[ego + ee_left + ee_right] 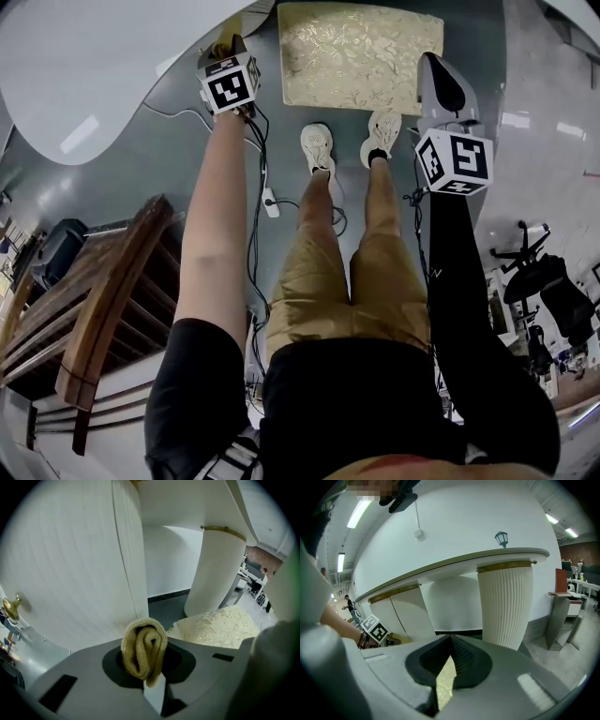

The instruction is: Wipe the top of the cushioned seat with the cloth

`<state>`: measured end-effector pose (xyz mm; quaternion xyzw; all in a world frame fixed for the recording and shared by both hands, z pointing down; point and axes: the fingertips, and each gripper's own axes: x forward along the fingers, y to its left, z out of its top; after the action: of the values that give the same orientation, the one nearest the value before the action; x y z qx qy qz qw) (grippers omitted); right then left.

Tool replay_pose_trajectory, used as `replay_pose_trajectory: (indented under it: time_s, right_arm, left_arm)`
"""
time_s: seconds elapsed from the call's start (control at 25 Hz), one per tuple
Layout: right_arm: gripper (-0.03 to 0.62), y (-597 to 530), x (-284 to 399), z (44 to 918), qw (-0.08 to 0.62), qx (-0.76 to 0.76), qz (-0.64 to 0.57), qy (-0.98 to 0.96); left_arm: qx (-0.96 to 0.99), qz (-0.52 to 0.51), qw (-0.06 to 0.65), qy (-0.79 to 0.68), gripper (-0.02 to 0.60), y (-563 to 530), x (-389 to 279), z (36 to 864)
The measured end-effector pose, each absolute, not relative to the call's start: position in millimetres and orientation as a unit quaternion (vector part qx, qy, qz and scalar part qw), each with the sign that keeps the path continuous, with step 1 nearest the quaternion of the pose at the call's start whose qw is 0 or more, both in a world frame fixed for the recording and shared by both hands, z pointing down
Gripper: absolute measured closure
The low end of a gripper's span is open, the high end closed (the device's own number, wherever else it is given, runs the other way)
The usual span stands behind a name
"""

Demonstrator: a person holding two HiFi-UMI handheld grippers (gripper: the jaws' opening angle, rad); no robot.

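Left tongs (pixel 146 660) clamped on a rolled tan knitted cloth (pixel 142 644), pale gold floral cushioned seat (pixel 361 56) just beyond to their right, right tongs (pixel 451 641) pressed together, empty, above its right edge

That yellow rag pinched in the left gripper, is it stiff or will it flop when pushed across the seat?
Probably floppy: the cloth bunches into soft folds where the left gripper pinches it. It looks thick and woven, so it is likely light, and grippy rather than slippery on the patterned seat.

seat top (pixel 361 56): open | white counter (pixel 84 66) hems left (close)
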<state>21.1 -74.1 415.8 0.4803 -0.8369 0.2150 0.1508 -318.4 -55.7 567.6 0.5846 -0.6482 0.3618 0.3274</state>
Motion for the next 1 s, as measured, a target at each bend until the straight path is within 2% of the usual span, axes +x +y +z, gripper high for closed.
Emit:
replay_pose_trajectory:
  time_s: [0.16, 0.36, 0.64, 0.8, 1.0]
  right_arm:
    - [0.594, -70.4, 29.2, 410.7, 0.152, 0.487, 0.213, -0.833]
    - [0.594, -72.7, 56.6, 409.6, 0.149, 0.503, 0.212, -0.824]
    - [0.594, -76.6, 104.4, 406.9, 0.14, 0.524, 0.213, -0.812]
    - [0.594, -72.4, 139.0, 411.6, 0.14, 0.534, 0.221, -0.804]
    - [0.594, -68.0, 176.4, 419.3, 0.137, 0.548, 0.229, -0.793]
  left_arm:
    - [0.6, 0.346, 0.321, -0.646, 0.522, -53.1, -310.1, 551.7]
    - [0.645, 0.317, 0.313, -0.621, 0.522, -60.4, -251.9, 532.8]
    - [0.742, 0.253, 0.322, -0.53, 0.523, -78.9, -99.8, 498.8]
    - [0.794, 0.211, 0.362, -0.441, 0.523, -73.4, 4.8, 490.8]
    - [0.822, 0.227, 0.403, -0.331, 0.522, -51.9, 94.5, 518.9]
